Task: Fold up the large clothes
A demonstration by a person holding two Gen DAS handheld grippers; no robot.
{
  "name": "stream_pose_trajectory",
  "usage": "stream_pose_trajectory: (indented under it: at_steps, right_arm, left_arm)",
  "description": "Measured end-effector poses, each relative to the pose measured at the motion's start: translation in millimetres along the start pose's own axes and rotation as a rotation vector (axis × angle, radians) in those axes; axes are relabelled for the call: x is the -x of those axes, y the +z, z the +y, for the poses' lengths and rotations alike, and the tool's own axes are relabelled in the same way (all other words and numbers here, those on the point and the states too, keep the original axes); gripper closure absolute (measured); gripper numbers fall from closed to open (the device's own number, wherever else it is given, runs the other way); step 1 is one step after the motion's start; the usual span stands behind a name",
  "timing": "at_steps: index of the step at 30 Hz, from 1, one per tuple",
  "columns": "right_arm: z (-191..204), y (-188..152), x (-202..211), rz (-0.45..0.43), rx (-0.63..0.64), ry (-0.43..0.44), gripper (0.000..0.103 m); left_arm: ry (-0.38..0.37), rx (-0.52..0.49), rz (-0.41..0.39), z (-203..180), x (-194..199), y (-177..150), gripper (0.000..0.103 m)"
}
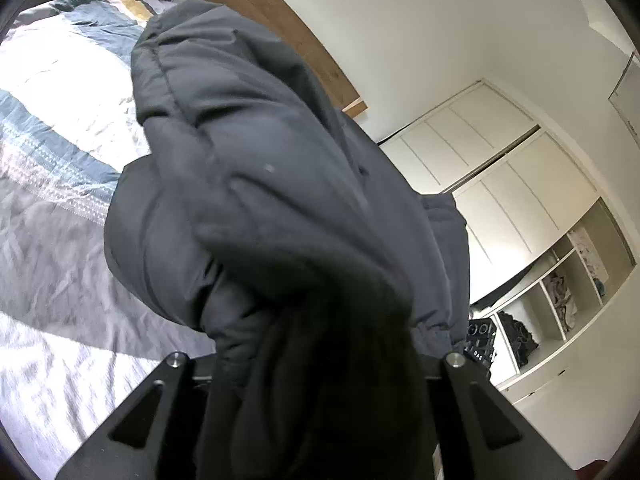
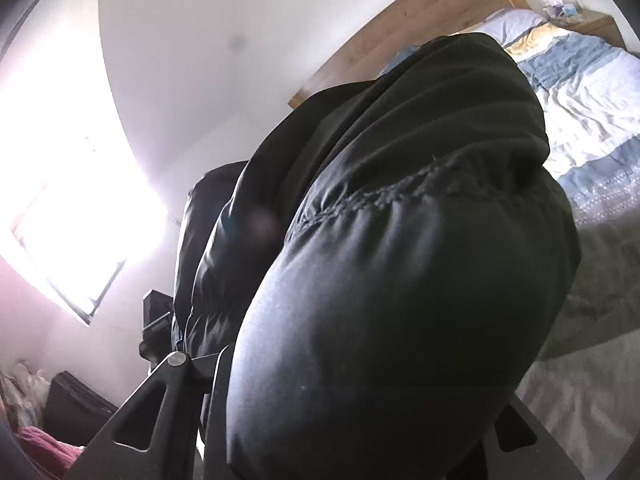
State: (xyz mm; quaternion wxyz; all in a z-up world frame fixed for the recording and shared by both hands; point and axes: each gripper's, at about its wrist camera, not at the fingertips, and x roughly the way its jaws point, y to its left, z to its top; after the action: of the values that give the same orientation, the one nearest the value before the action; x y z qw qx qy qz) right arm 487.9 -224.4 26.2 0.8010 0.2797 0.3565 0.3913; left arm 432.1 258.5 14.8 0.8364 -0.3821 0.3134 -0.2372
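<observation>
Dark padded jacket (image 1: 256, 184): smooth synthetic cloth, faint sheen (glossier in right wrist view), puckered stitched seam. Duvet (image 1: 56, 208): soft matt cotton-like cloth, creased. Headboard (image 1: 280, 20): matt grained wood. Left gripper (image 1: 316, 364): matt black plastic, bright metal pins. Wardrobe doors (image 1: 492, 184): smooth white.

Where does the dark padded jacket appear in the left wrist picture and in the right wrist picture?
Left wrist: the dark padded jacket fills the centre, from the fingers up towards the top.
Right wrist: the jacket fills the centre and lower right, covering the right finger.
Shared landmark: the wooden headboard above the striped bedding.
</observation>
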Motion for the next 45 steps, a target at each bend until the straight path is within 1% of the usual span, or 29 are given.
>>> stream_pose_trajectory:
  at_steps: [2, 3, 4, 7, 9, 11, 12, 13, 14, 15, 16, 17, 18, 19, 20, 21, 23, 24, 26, 27, 28, 30, 32, 33, 35, 37, 41, 42, 45]
  right_arm:
    - [-2, -6, -4, 0.000, -0.014, 0.006, 0.076]
    - [-9, -12, -3, 0.006, -0.029, 0.003, 0.076]
    - [-20, -10, -6, 0.013, -0.039, -0.007, 0.076]
    - [-44, -26, -20, 0.052, -0.088, -0.056, 0.075]
    - [-66, -37, -37, 0.089, -0.120, -0.127, 0.075]
    - [-84, -42, -37, 0.100, -0.140, -0.159, 0.073]
    - [-89, -43, -38, 0.099, -0.152, -0.169, 0.072]
    - [-94, -45, -37, 0.096, -0.171, -0.176, 0.069]
    - [-98, -45, -38, 0.100, -0.173, -0.196, 0.063]
    - [-103, -47, -29, 0.107, -0.168, -0.225, 0.059]
    - [-94, -55, -21, 0.112, -0.164, -0.254, 0.048]
    - [-96, -56, -20, 0.115, -0.166, -0.281, 0.038]
    - [-97, -59, -17, 0.118, -0.171, -0.299, 0.032]
    - [-97, -67, -8, 0.118, -0.178, -0.318, 0.023]
    - [-108, -60, -3, 0.109, -0.194, -0.339, 0.018]
    - [-120, -50, 3, 0.099, -0.208, -0.356, 0.017]
    - [-133, -49, 21, 0.078, -0.218, -0.395, 0.007]
    - [-134, -48, 28, 0.064, -0.226, -0.411, 0.004]
    - [-129, -50, 44, 0.018, -0.231, -0.461, 0.001]
    - [-130, -45, 60, 0.000, -0.230, -0.480, 0.001]
    - [-124, -47, 78, -0.017, -0.232, -0.502, 0.001]
    - [-108, -30, 101, -0.039, -0.214, -0.556, 0.001]
    - [-94, -33, 112, -0.052, -0.186, -0.575, 0.001]
    - [-96, -40, 128, -0.058, -0.174, -0.578, 0.001]
    - [-75, -45, 135, -0.070, -0.137, -0.584, 0.001]
    - [-53, -53, 139, -0.078, -0.095, -0.589, 0.001]
    - [-1, -74, 147, -0.092, -0.033, -0.598, 0.001]
    - [9, -79, 150, -0.093, -0.025, -0.597, 0.001]
    - [42, -101, 156, -0.105, 0.016, -0.610, 0.000]
  left_arm:
    - [0.005, 0.009, -0.001, 6, 5, -12, 0.084]
    - [0.017, 0.021, 0.006, 8, -1, -18, 0.084]
    - [0.033, 0.034, 0.020, 14, -8, -24, 0.084]
    - [0.122, 0.048, 0.072, 35, -20, -44, 0.084]
    - [0.196, 0.044, 0.106, 52, -30, -50, 0.083]
    - [0.234, 0.065, 0.124, 69, -30, -52, 0.082]
    - [0.248, 0.075, 0.130, 75, -28, -52, 0.078]
    - [0.266, 0.087, 0.136, 79, -25, -51, 0.071]
    - [0.284, 0.101, 0.145, 70, -13, -52, 0.069]
    - [0.303, 0.116, 0.160, 75, -9, -52, 0.062]
    - [0.315, 0.124, 0.169, 73, -4, -52, 0.057]
    - [0.322, 0.134, 0.176, 76, 1, -53, 0.054]
    - [0.320, 0.140, 0.178, 76, 6, -52, 0.050]
    - [0.318, 0.145, 0.177, 80, 15, -50, 0.047]
    - [0.322, 0.150, 0.173, 82, 21, -49, 0.047]
    - [0.324, 0.159, 0.171, 85, 27, -47, 0.045]
    - [0.338, 0.173, 0.166, 94, 38, -42, 0.043]
    - [0.357, 0.171, 0.149, 93, 49, -41, 0.042]
    - [0.382, 0.177, 0.106, 90, 73, -36, 0.040]
    - [0.407, 0.184, 0.067, 89, 90, -33, 0.040]
    - [0.453, 0.184, 0.024, 86, 108, -30, 0.040]
    - [0.494, 0.176, -0.019, 77, 133, -26, 0.040]
    - [0.515, 0.156, -0.044, 62, 150, -30, 0.040]
    - [0.538, 0.123, -0.050, 49, 158, -35, 0.040]
    - [0.572, 0.064, -0.051, 30, 164, -46, 0.040]
    - [0.600, 0.018, -0.057, 5, 158, -54, 0.040]
    - [0.657, -0.076, -0.059, -50, 153, -89, 0.040]
    - [0.672, -0.093, -0.060, -58, 151, -94, 0.040]
    - [0.718, -0.130, -0.064, -81, 146, -125, 0.040]
